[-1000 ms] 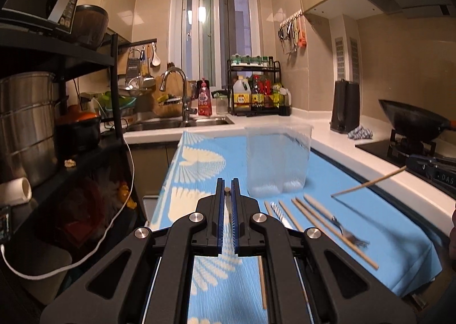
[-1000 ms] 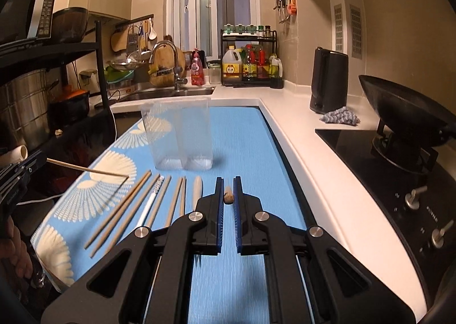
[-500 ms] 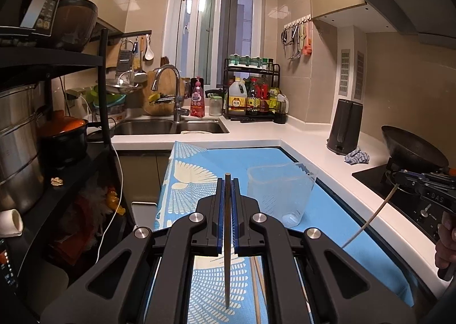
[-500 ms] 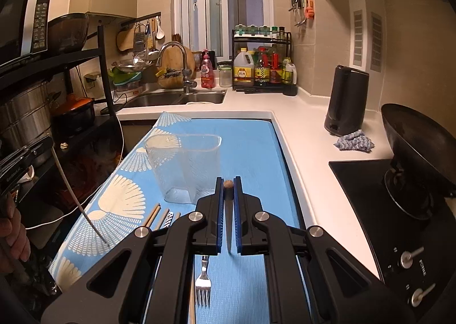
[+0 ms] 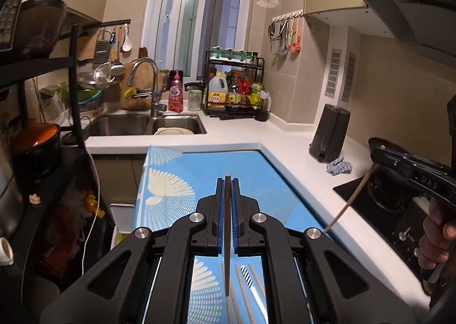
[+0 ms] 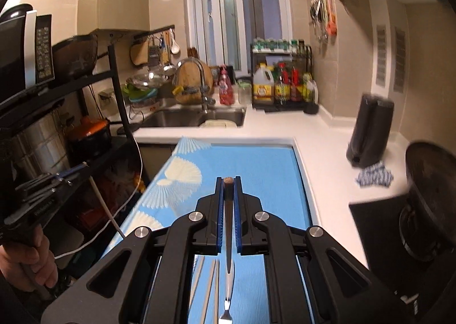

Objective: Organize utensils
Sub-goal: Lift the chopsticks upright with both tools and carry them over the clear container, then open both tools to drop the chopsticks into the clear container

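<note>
My left gripper (image 5: pixel 227 181) clamps 1 thin wooden chopstick (image 5: pixel 227 238); my right gripper (image 6: pixel 228 181) clamps 1 wooden-handled metal fork (image 6: pixel 228 252) hanging tines-down.

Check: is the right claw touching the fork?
Touching. The right wrist view shows the right claw shut on the fork, its blue pads pressed against the handle, tines hanging below.
</note>
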A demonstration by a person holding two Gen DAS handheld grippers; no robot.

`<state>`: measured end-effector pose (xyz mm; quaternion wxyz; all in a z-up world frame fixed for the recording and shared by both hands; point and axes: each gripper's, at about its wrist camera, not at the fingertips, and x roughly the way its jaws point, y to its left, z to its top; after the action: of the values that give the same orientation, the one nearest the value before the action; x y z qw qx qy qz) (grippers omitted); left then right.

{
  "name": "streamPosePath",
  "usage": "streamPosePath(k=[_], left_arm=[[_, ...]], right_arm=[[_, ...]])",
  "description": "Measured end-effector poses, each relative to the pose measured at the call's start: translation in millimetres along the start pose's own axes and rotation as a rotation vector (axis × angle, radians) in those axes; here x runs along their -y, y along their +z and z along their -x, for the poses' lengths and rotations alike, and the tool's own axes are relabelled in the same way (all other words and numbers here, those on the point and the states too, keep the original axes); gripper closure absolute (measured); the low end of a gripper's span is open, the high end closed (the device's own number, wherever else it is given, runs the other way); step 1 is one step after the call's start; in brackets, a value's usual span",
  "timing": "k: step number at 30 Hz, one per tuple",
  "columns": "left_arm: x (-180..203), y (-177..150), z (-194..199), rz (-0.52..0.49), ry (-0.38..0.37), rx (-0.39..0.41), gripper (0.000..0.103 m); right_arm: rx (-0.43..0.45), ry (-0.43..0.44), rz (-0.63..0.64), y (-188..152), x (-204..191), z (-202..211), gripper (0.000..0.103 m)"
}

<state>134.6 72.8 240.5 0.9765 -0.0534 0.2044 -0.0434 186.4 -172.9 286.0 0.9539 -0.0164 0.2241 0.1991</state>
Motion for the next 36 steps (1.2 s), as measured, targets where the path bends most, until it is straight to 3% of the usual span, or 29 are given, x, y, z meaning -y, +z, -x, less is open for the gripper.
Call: streamPosePath(k=[7, 12, 15, 20, 29, 31, 33, 36], left_arm=[[14.2, 68.8, -12.4, 0.000, -0.041, 0.096, 0.099], [22.5, 85.9, -30.4, 0.001, -0.041, 0.158, 0.099], [25.8, 78.5, -55.2, -0.007, -0.038, 0.150, 0.099], [22.1, 38.1, -96.1, -0.042, -0.032, 0.124, 0.099], [-1.0, -9.8, -130.9, 0.026, -0.007, 0.010, 0.096], [-2.2, -11.7, -126.9, 0.036, -0.003, 0.010, 0.076], [-1.1, -9.6, -116.6, 0.037, 0.006, 0.035, 0.058], [5.0, -7.7, -105.5, 0.013, 0.018, 0.063, 0.054]], right_arm=[[0.100, 0.026, 0.006, 65.9, -8.8, -2.4, 0.097], [0.130, 0.037, -0.014, 70.6, -7.3, -23.6, 0.097], [0.112, 0.029, -0.023, 55.4, -1.4, -47.2, 0.097], [0.056, 0.054, -0.094, 14.8, 20.5, -87.2, 0.096], [-0.057, 0.059, -0.170, -45.8, 37.5, -124.3, 0.091], [-0.076, 0.056, -0.178, -50.8, 38.1, -124.4, 0.086], [-0.075, 0.047, -0.169, -53.2, 35.7, -120.2, 0.074], [-0.068, 0.032, -0.137, -56.4, 29.7, -111.8, 0.071]])
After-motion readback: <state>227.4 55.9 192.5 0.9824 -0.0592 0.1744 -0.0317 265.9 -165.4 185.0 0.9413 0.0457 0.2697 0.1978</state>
